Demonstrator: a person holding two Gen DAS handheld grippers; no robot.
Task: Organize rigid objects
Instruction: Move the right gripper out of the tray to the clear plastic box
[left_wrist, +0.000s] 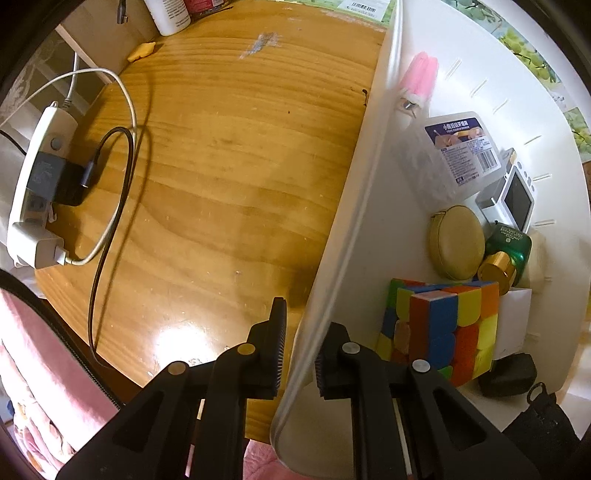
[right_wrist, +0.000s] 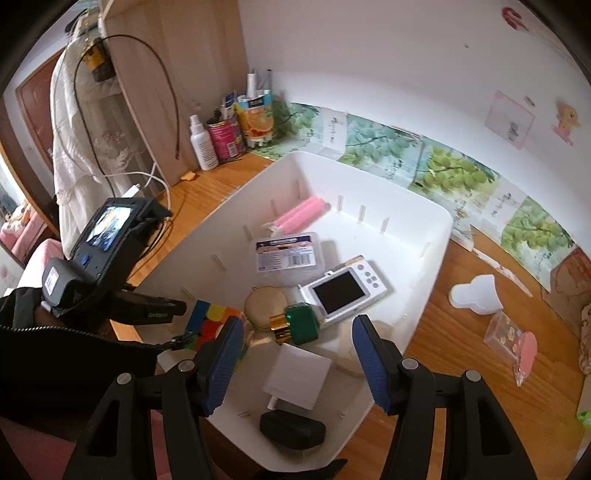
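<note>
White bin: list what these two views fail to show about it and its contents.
- Left wrist: the white bin wall hides part of the Rubik's cube; whether the left gripper pads touch that wall is unclear.
- Right wrist: the right gripper finger covers part of the cube; the clear box label is too small to read.

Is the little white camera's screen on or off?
Off. The white camera lies in the white bin with its screen facing up, and the screen is plain dark, with no picture showing.
</note>
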